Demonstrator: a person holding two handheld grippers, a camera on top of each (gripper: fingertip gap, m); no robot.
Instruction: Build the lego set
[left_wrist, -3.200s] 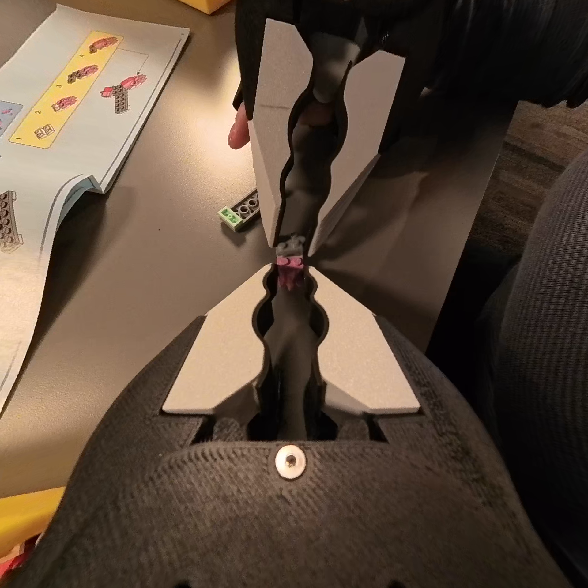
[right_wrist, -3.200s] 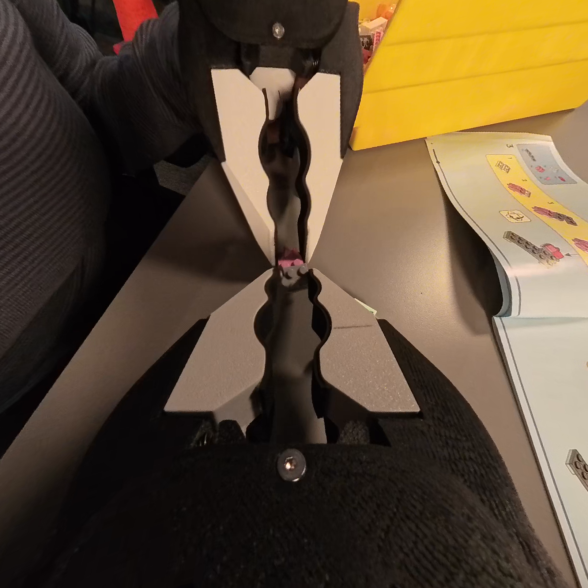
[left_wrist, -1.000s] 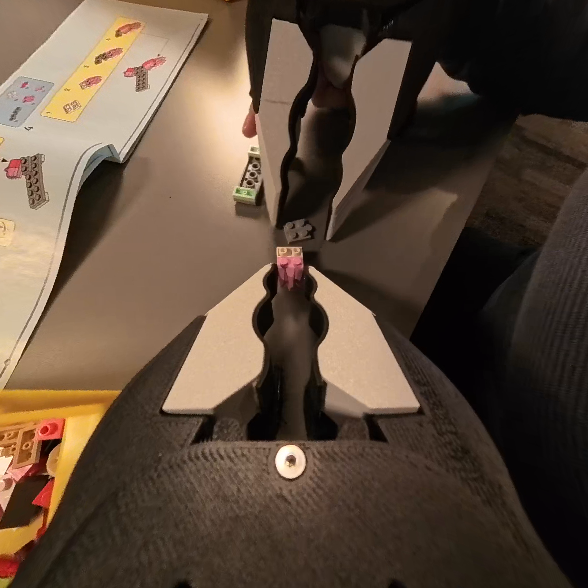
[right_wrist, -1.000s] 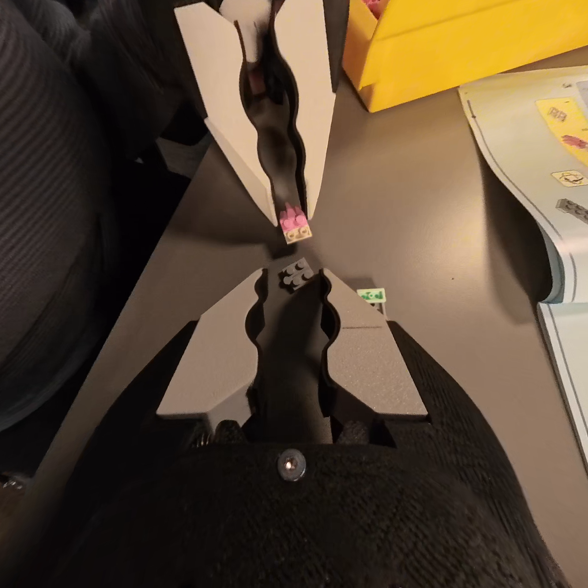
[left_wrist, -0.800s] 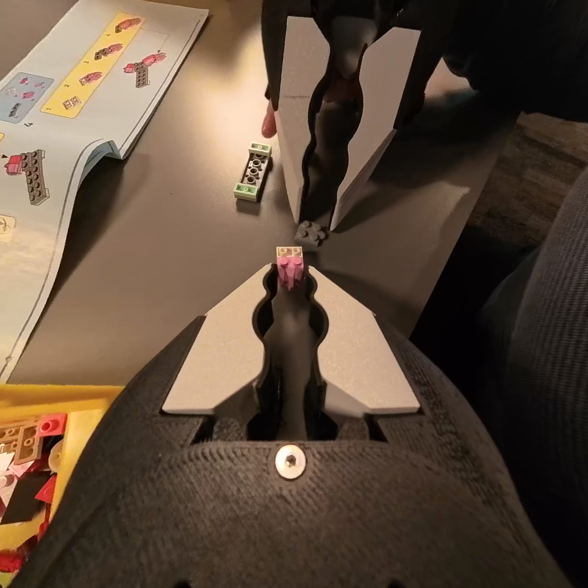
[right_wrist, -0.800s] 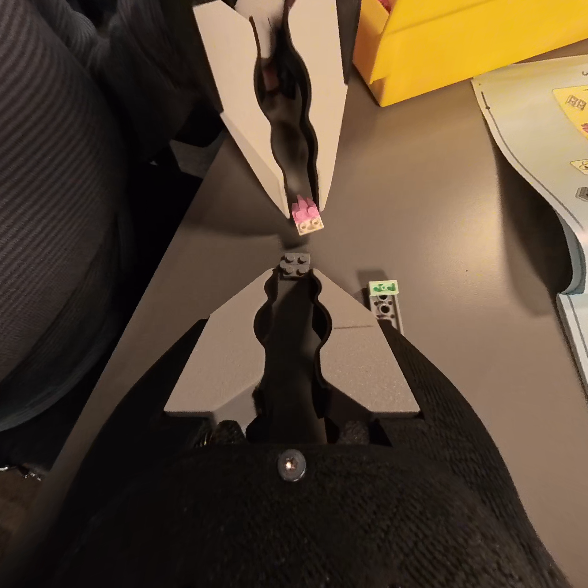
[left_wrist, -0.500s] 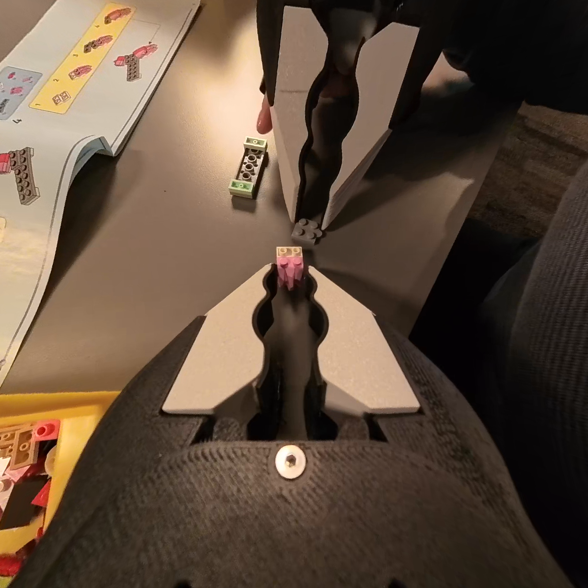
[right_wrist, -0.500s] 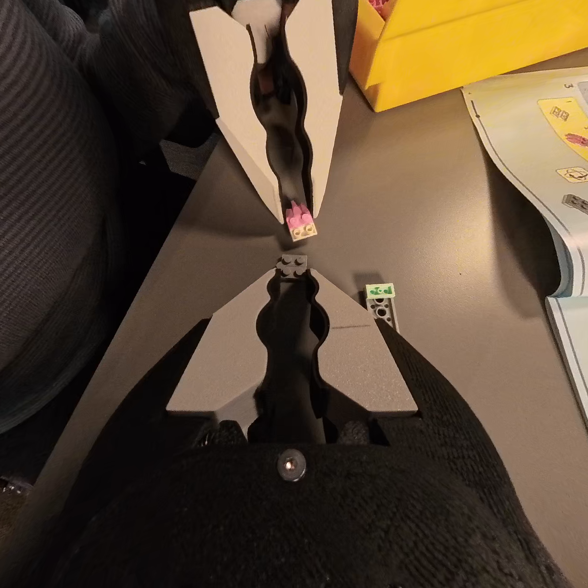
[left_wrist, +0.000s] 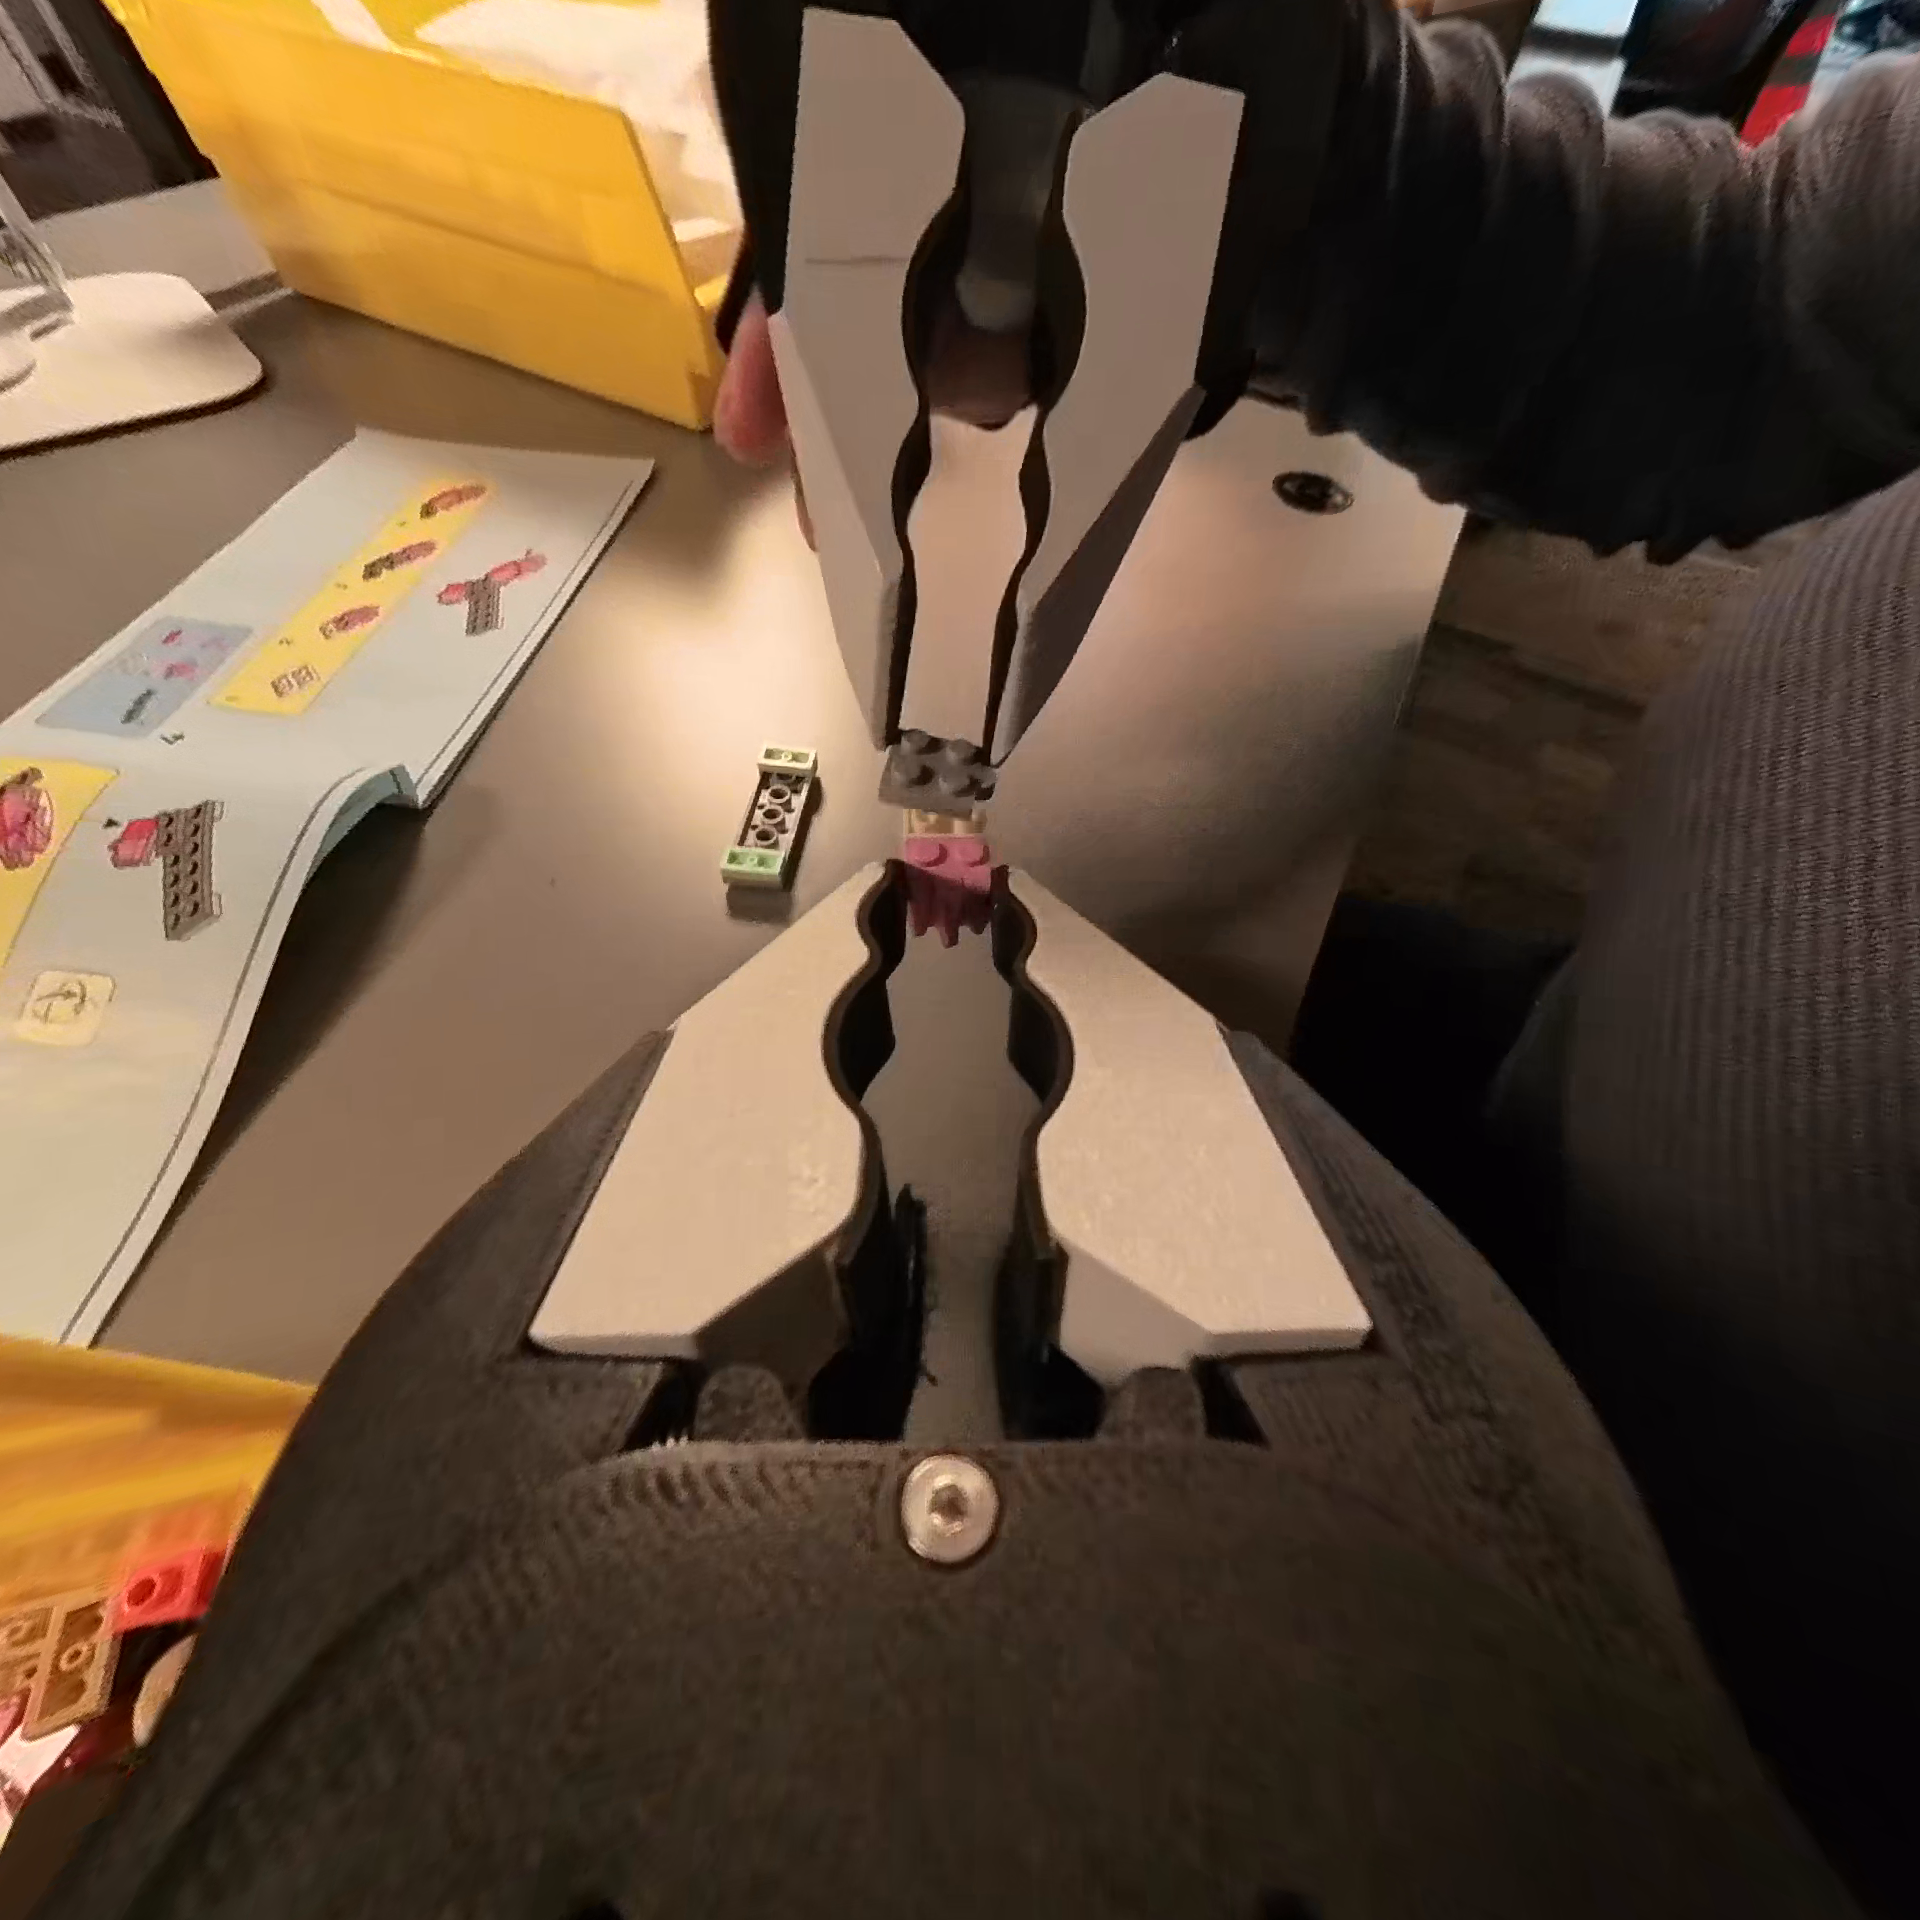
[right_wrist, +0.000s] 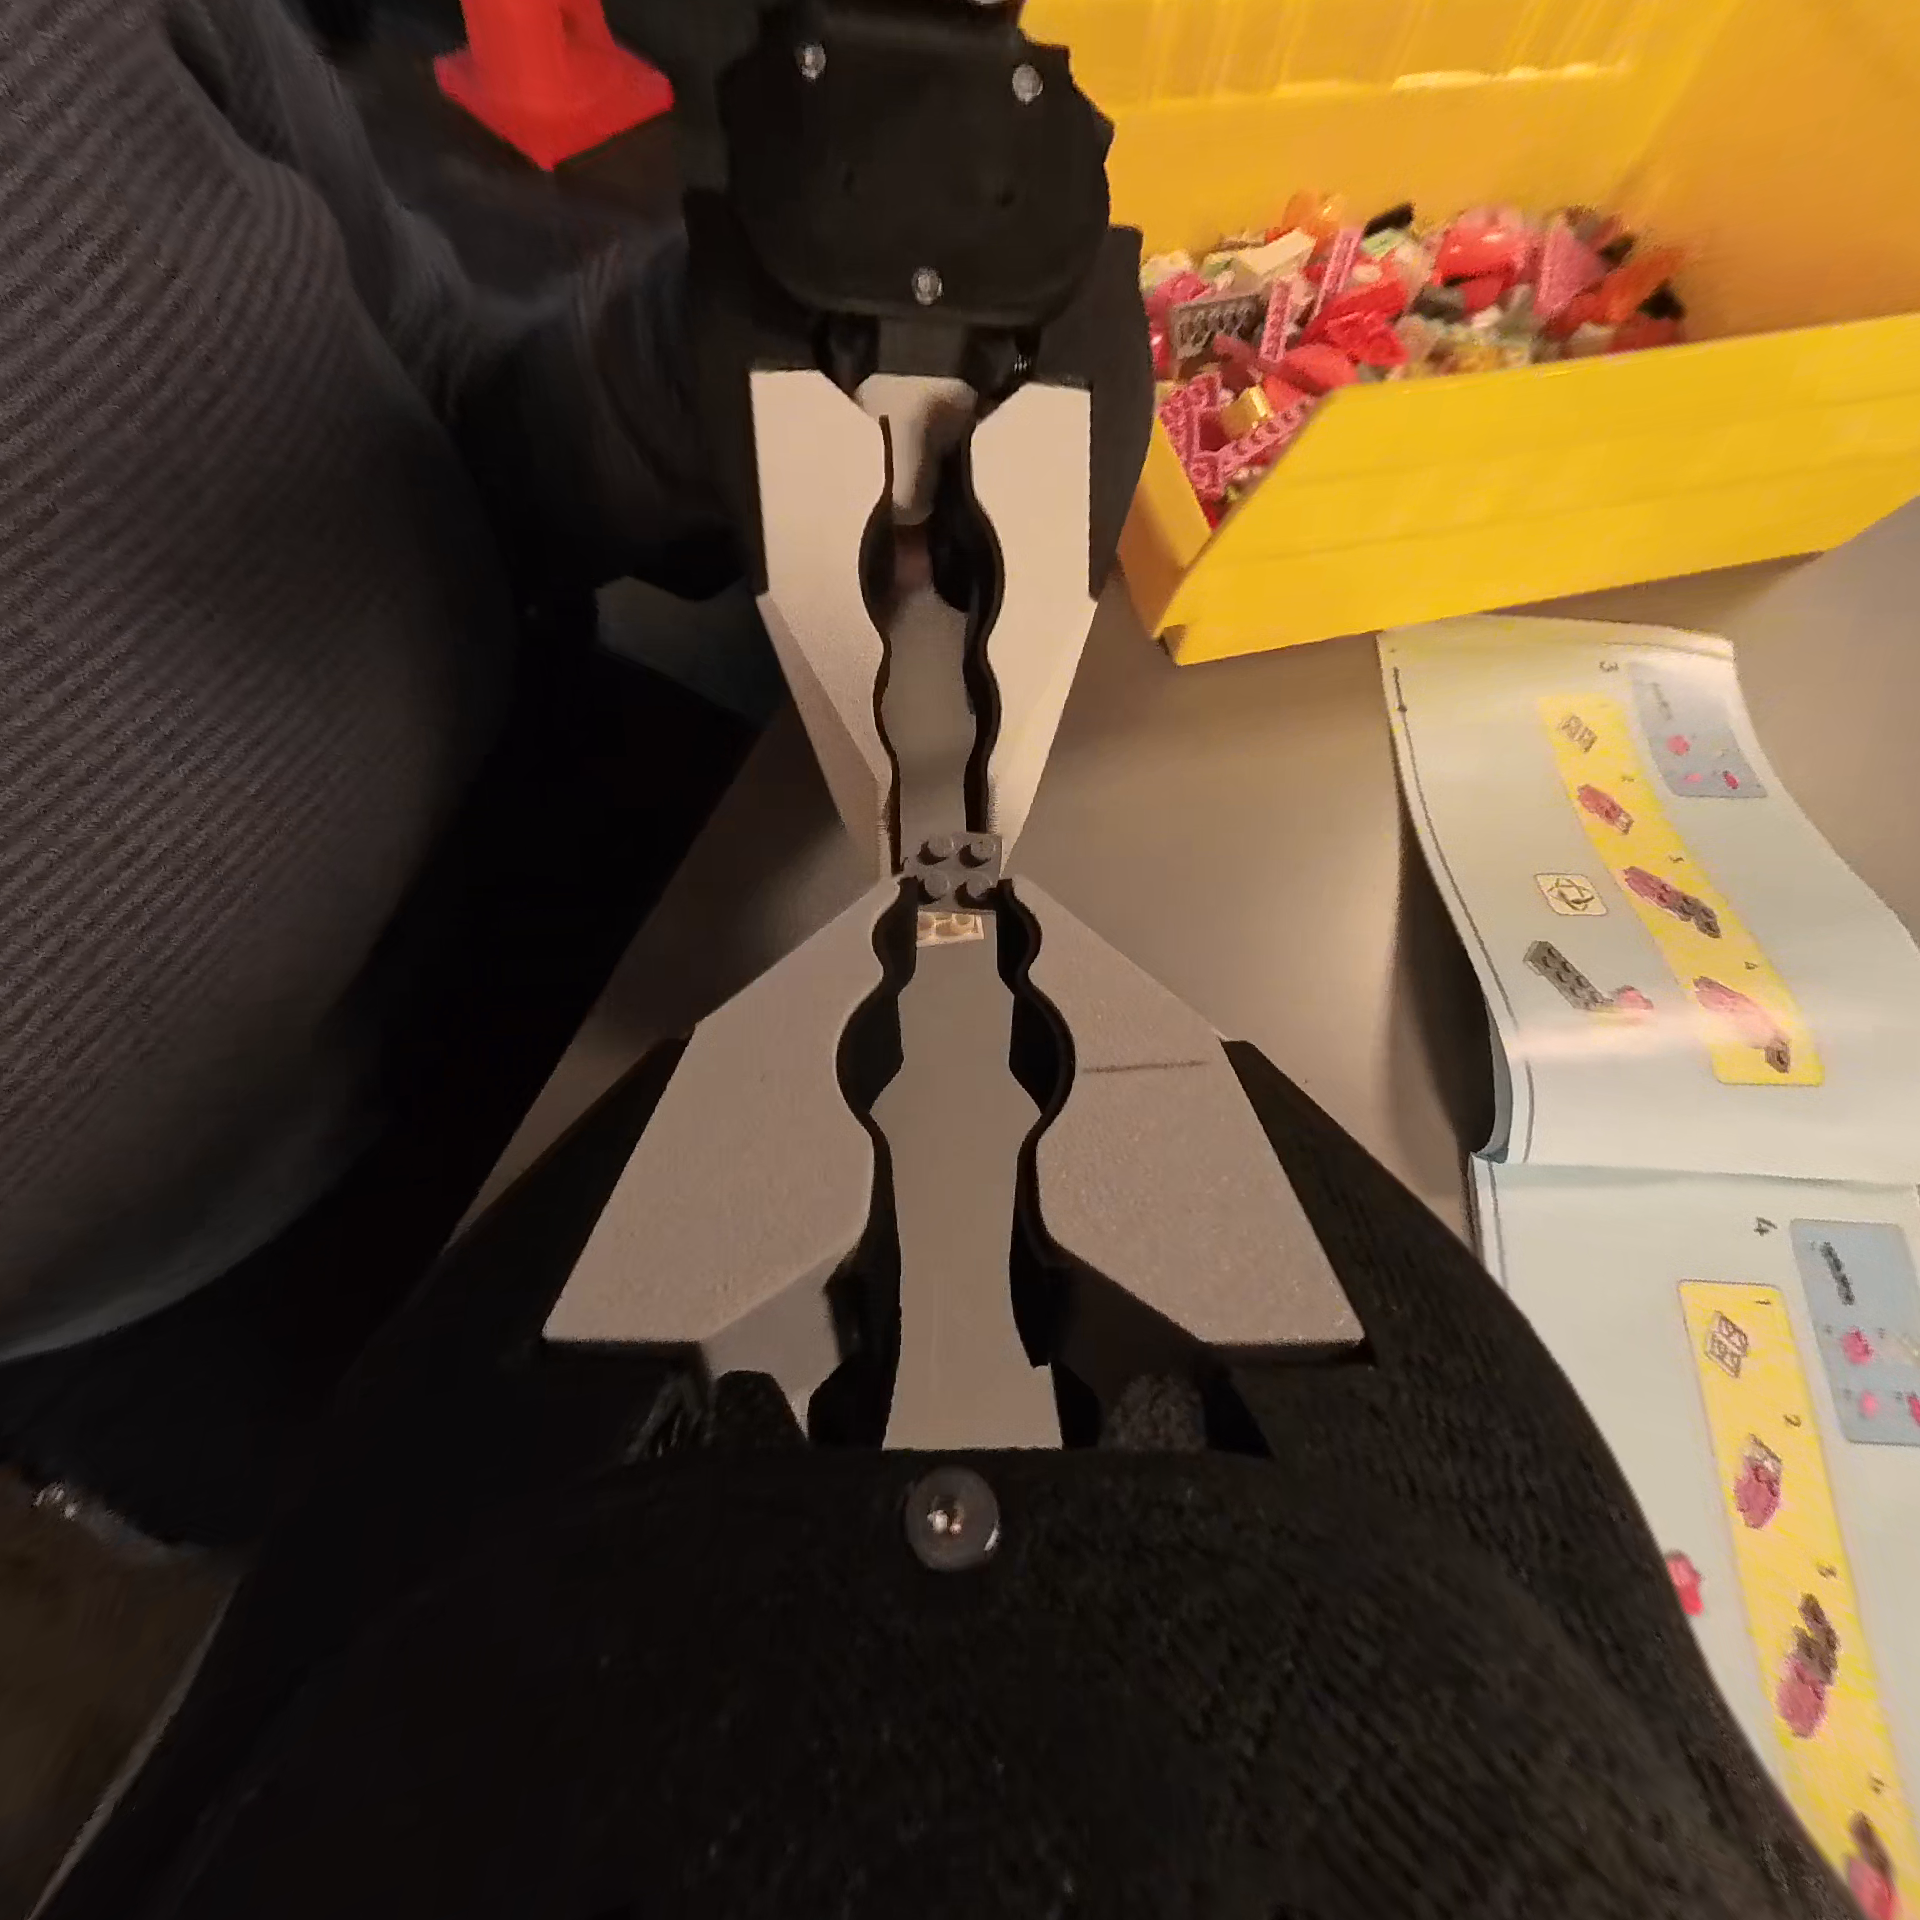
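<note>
Now lifted clear of the bench, the right gripper has clenched its jaws on the dark grey two-by-two plate, hovering just above the pink-and-tan brick stack grasped by the left gripper.

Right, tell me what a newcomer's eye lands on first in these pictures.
The two grippers meeting tip to tip above the table edge: the left gripper clamps a pink and tan brick piece, and the right gripper clamps a dark grey square plate just over it. Next, the yellow bin of red and pink bricks, beside an open instruction booklet.
</note>
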